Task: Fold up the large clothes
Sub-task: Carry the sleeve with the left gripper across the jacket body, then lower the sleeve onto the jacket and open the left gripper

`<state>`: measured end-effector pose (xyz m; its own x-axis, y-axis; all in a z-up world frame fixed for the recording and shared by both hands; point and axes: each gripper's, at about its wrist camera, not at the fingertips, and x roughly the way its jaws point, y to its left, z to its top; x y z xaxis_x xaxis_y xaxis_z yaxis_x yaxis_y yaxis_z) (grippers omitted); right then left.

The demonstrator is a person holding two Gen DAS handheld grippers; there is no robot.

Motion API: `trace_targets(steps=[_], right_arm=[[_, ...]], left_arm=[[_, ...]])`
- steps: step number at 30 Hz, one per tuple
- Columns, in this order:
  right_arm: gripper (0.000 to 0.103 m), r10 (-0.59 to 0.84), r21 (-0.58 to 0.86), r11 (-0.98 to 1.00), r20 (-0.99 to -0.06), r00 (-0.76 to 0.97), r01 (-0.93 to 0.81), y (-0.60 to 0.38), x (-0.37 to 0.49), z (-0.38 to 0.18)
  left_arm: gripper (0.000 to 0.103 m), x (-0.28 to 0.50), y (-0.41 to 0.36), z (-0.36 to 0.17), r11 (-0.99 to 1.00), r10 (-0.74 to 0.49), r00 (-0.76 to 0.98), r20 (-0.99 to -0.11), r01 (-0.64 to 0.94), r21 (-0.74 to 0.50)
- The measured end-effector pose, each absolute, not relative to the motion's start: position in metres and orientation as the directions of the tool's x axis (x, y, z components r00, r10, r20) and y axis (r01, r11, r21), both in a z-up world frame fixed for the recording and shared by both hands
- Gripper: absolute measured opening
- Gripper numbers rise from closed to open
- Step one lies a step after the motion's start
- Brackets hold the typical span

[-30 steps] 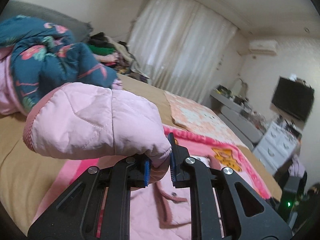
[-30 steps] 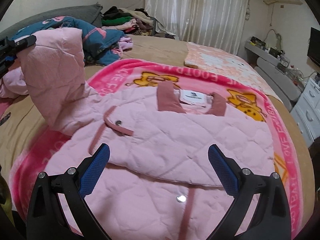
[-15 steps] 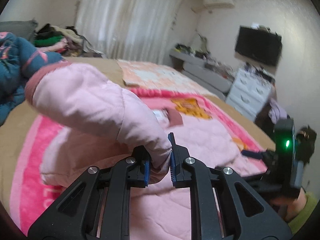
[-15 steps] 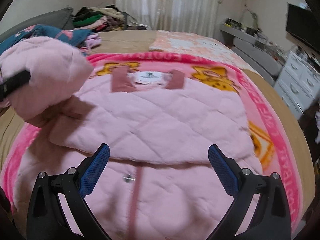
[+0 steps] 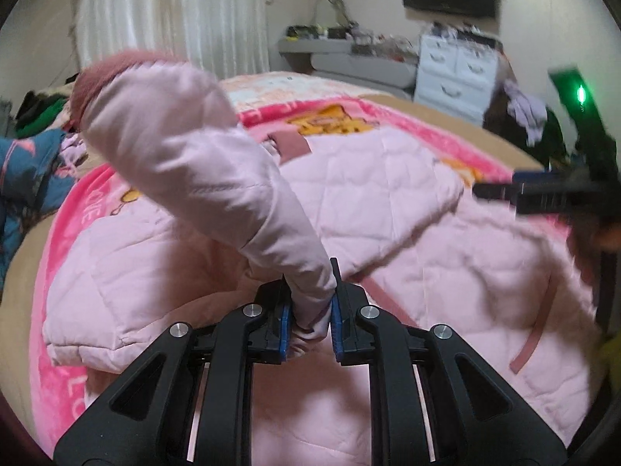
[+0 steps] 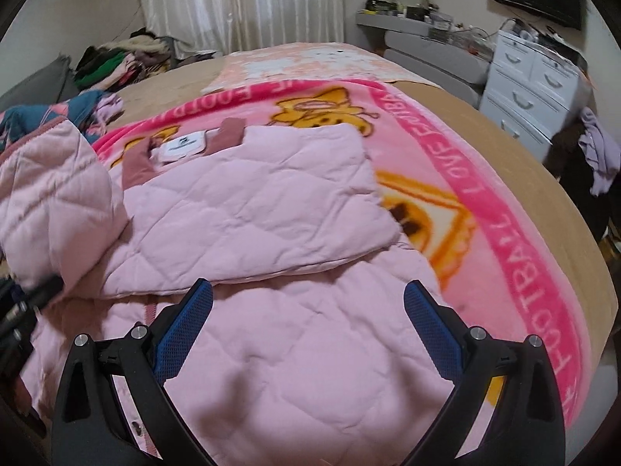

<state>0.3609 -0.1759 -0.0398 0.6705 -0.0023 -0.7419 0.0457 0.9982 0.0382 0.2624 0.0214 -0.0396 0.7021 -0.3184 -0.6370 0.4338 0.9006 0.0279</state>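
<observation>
A pink quilted jacket (image 6: pixel 271 209) lies spread on a pink blanket (image 6: pixel 485 202) on the bed; it also shows in the left wrist view (image 5: pixel 388 202). Its right side is folded over the body. My left gripper (image 5: pixel 309 318) is shut on the jacket's left sleeve (image 5: pixel 202 163) and holds it raised over the jacket body; the sleeve shows at the left of the right wrist view (image 6: pixel 50 194). My right gripper (image 6: pixel 308 330) is open and empty above the jacket's lower part; it shows at the right of the left wrist view (image 5: pixel 543 190).
A dark blue floral garment (image 6: pixel 46 116) and a pile of clothes (image 6: pixel 116 62) lie at the far left of the bed. A white dresser (image 6: pixel 535 81) and a low grey shelf (image 6: pixel 427 42) stand at the right, beyond the bed's edge.
My left gripper has swung the held sleeve rightward from the bed's left side over the jacket body. My right gripper stayed open and shifted a little to the right.
</observation>
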Motion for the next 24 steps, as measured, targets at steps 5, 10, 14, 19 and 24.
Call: trace_targets(steps=[5,10,14,19,24], right_arm=[[0.098,-0.014,0.040,0.997,-0.744,0.668,0.065,-0.185,0.362,-0.040],[0.098,-0.016,0.049,0.996,-0.757,0.653,0.080,-0.199,0.356,-0.042],[0.098,-0.017,0.073,0.991,-0.757,0.653,0.110,-0.216,0.349,-0.038],[0.098,0.003,0.108,0.987,-0.756,0.655,0.120,-0.226,0.340,-0.031],[0.098,0.089,0.186,0.979,-0.766,0.637,0.088,-0.218,0.333,-0.032]], left_arm=[[0.011,0.258,0.006,-0.053,0.872,-0.259,0.698,-0.668,0.466,0.148],[0.027,0.250,-0.004,-0.053,0.844,-0.276,0.677,-0.683,0.511,0.165],[0.043,0.245,-0.013,-0.056,0.819,-0.292,0.641,-0.710,0.551,0.162],[0.066,0.235,-0.016,-0.046,0.792,-0.342,0.604,-0.720,0.597,0.125],[0.086,0.227,-0.005,-0.017,0.788,-0.404,0.609,-0.682,0.610,0.078]])
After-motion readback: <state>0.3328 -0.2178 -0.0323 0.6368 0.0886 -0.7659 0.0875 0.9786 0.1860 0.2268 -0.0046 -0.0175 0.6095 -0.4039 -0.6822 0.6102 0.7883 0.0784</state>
